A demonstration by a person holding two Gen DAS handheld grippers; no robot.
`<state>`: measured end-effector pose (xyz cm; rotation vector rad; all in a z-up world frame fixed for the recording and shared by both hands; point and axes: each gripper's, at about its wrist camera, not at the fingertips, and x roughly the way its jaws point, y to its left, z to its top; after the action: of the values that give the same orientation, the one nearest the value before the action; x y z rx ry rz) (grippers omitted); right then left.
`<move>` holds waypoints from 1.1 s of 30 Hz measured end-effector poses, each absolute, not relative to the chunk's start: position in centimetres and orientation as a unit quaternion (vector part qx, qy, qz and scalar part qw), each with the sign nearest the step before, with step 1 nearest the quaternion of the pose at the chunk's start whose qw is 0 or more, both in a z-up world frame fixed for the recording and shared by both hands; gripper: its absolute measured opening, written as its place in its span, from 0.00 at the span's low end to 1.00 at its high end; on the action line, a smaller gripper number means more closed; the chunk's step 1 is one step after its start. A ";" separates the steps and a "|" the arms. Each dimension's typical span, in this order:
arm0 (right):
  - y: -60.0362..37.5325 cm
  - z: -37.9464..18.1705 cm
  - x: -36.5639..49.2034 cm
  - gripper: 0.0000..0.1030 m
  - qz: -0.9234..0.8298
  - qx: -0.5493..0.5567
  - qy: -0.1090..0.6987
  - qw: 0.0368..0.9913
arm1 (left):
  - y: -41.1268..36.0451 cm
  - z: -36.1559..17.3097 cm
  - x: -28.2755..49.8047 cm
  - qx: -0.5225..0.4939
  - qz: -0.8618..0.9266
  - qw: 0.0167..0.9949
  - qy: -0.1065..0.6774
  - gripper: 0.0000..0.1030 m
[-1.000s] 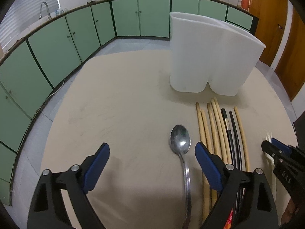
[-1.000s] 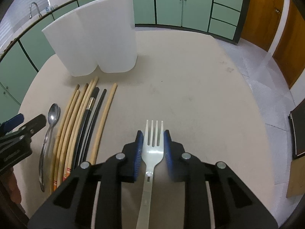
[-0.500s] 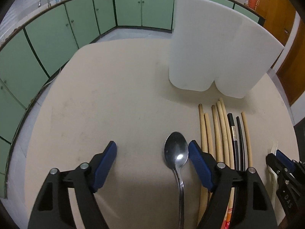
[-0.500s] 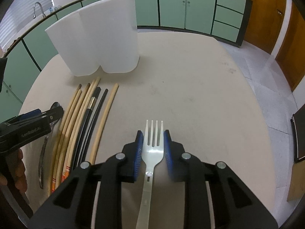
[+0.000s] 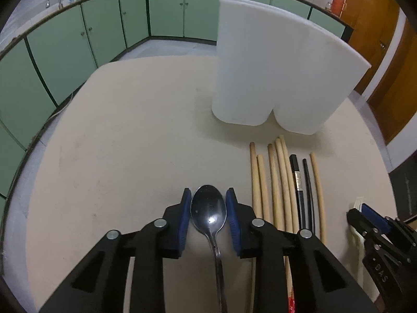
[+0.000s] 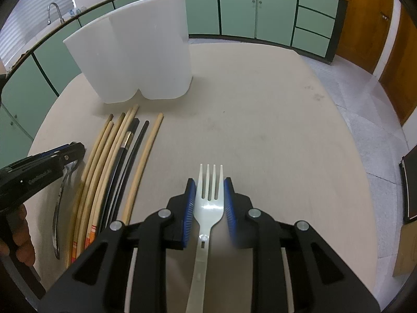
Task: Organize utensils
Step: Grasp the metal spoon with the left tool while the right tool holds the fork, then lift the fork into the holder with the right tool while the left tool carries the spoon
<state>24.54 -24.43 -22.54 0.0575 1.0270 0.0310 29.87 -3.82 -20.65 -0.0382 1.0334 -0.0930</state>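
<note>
A metal spoon (image 5: 208,217) lies on the beige round table (image 5: 117,156), bowl pointing away. My left gripper (image 5: 208,199) has its jaws closing, and the blue pads (image 5: 184,214) touch both sides of the bowl. A white plastic fork (image 6: 210,195) sits between the pads of my right gripper (image 6: 209,185), which is shut on its neck, tines forward. Several wooden and black chopsticks (image 5: 281,182) lie side by side between the two grippers. A white two-compartment holder (image 5: 273,78) stands upright beyond them. In the right wrist view the left gripper (image 6: 70,154) covers the spoon's bowl.
Green cabinets (image 5: 65,52) ring the room beyond the table edge. A dark flat object (image 6: 409,187) lies off the table's right side. A person's hand (image 6: 20,237) holds the left gripper at the lower left of the right wrist view.
The left gripper's jaws have come together from wide open onto the spoon's bowl, and the gripper has shifted to centre on it. The right gripper and fork have not moved.
</note>
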 end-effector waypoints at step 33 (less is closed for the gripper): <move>-25.4 -11.1 20.6 0.20 0.096 0.055 0.321 0.941 | -2.7 -10.6 20.4 -0.055 -0.132 0.953 0.267 0.25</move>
<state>20.59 -25.40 -11.09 0.1122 0.6546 0.1954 20.36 -2.68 -10.61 -0.1108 0.5416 -0.2685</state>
